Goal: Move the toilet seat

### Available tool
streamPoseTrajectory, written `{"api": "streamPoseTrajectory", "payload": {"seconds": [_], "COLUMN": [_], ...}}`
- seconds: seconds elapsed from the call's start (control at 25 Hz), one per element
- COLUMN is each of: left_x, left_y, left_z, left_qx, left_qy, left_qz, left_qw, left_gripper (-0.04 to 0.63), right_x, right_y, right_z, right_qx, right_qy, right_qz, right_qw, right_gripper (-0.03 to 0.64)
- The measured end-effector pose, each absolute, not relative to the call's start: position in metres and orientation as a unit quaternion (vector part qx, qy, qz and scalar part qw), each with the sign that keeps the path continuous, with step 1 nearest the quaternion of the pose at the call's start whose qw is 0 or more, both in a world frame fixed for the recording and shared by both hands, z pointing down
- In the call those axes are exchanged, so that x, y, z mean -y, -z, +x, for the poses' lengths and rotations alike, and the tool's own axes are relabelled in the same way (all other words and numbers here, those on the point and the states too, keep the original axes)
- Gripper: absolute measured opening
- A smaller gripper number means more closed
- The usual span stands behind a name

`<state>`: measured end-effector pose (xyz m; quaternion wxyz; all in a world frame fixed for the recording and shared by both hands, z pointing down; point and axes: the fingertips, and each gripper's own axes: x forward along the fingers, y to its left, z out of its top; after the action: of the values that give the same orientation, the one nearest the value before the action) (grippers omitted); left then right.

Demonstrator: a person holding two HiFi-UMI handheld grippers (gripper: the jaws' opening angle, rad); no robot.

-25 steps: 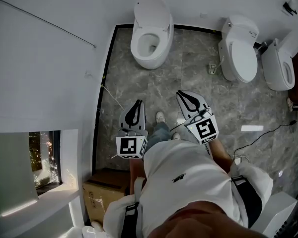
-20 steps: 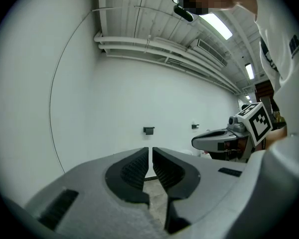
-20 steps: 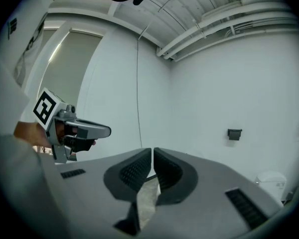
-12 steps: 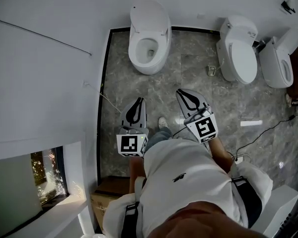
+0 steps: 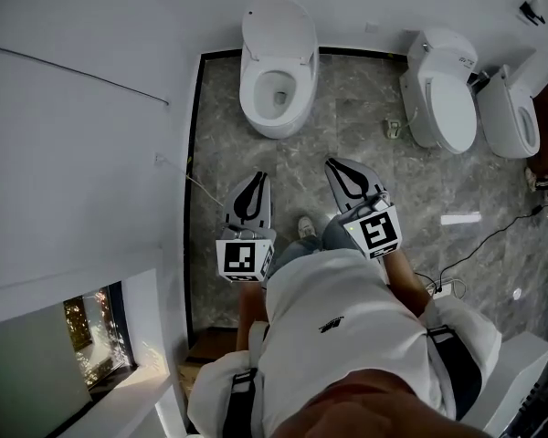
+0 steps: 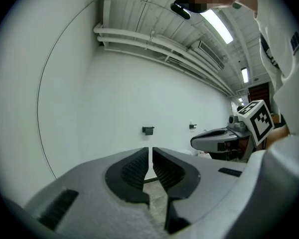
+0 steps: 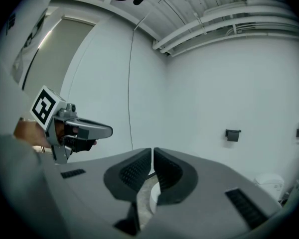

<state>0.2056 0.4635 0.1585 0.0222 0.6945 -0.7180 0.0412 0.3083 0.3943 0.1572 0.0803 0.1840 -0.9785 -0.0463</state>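
A white toilet stands against the far wall at the left, its lid raised and its seat down around the open bowl. My left gripper and right gripper hang side by side over the floor, short of that toilet and pointing towards it. Both are shut with nothing between the jaws. The left gripper view shows shut jaws before a bare white wall, with the right gripper off to the right. In the right gripper view a sliver of the toilet's white rim shows below the shut jaws.
Two more white toilets stand to the right, one with its lid down. Grey marble floor lies ahead. A cable runs over the floor at right. A white wall and a low ledge close the left side.
Both grippers have moved forward together with the person, towards the left toilet. The cardboard box at lower left has slipped almost out of view. The jaws stayed shut.
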Motion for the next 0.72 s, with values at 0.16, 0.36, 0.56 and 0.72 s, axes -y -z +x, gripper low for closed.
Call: {"api": "streamPoseTrajectory", "payload": {"seconds": [0.16, 0.36, 0.56, 0.72], "left_x": [-0.46, -0.453, -0.439, -0.423], "left_y": [-0.16, -0.162, -0.164, -0.167], "left_z": [0.195, 0.184, 0.169, 0.158], "left_qx": [0.72, 0.717, 0.718, 0.717], "left_qy": [-0.042, -0.039, -0.039, -0.042], "left_qz": [0.692, 0.695, 0.694, 0.696], "left_qw": [0.022, 0.021, 0.02, 0.023], "left_gripper": [0.046, 0.046, 0.046, 0.044], "right_x": [-0.393, -0.388, -0.375, -0.36], "right_y": [-0.161, -0.164, -0.167, -0.168], "right_z": [0.301, 0.288, 0.27, 0.258], "right_qx": [0.978, 0.977, 0.978, 0.978], "right_qy": [0.039, 0.04, 0.041, 0.039], "right_qz": [0.188, 0.19, 0.186, 0.187], "right_qw": [0.085, 0.086, 0.085, 0.086], "right_gripper": [0.037, 0.037, 0.037, 0.037]}}
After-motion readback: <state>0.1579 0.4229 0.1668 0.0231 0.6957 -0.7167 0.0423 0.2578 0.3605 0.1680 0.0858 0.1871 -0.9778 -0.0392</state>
